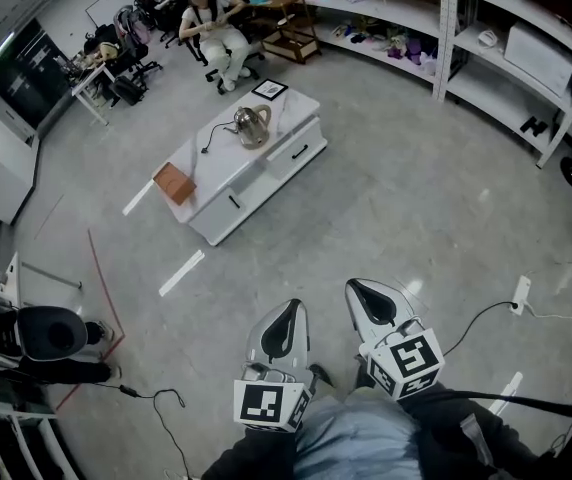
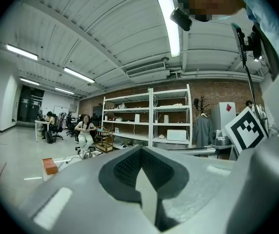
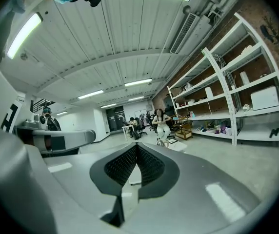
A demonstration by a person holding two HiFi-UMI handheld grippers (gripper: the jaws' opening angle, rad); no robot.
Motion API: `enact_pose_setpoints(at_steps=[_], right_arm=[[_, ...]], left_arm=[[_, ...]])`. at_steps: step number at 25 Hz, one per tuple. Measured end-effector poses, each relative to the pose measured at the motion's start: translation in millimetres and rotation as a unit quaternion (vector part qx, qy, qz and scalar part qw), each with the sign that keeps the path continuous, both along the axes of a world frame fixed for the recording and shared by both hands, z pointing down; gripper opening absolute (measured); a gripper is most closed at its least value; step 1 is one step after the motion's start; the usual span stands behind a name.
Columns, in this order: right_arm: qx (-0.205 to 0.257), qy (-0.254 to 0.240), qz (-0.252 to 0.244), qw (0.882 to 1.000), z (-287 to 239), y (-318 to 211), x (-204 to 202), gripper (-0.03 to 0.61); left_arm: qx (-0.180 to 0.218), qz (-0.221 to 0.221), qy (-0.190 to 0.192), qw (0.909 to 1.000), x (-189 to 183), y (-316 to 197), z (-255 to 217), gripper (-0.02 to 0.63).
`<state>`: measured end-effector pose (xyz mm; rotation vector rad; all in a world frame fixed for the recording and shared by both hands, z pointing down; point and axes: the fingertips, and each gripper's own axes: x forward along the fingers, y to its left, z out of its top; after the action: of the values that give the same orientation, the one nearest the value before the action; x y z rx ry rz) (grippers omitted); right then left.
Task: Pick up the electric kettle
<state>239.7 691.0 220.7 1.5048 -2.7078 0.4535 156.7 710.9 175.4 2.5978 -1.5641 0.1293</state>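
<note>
Kettle is sitting upright on the low white table across the room, so its long axis is straight up and down. The handle arches over the top. It's too small in the head view for me to say which way the spout faces. A black cord trails off its left side along the tabletop. The kettle is on the far half of the table. There's a brown box down at the near left end and a dark framed thing at the far end, both apart from the kettle.

Now the grippers. The left gripper and right gripper are both low in the head view, side by side, just in front of the person's lap and pointing roughly toward the table. There's a wide stretch of grey floor between them and the kettle, so they're well apart from it and touching nothing.

In the left gripper view the ribbed pads come together at the tips with nothing in between, so it's closed and empty. The right gripper view is the same, pads pressed tip to tip and holding nothing.

Behind the table a person sits on a chair, and there are white shelves along the right wall.
</note>
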Motion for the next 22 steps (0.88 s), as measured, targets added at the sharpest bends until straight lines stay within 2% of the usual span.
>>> enact_pose_setpoints(at_steps=[11, 22], right_arm=[[-0.009, 0.017, -0.043, 0.999, 15, -38, -34, 0.026], [-0.018, 0.033, -0.067, 0.997, 15, -126, -102, 0.026]], left_arm=[[-0.022, -0.017, 0.016, 0.9995, -18, -42, 21, 0.001], [-0.013, -0.026, 0.042, 0.9987, -81, -134, 18, 0.001]])
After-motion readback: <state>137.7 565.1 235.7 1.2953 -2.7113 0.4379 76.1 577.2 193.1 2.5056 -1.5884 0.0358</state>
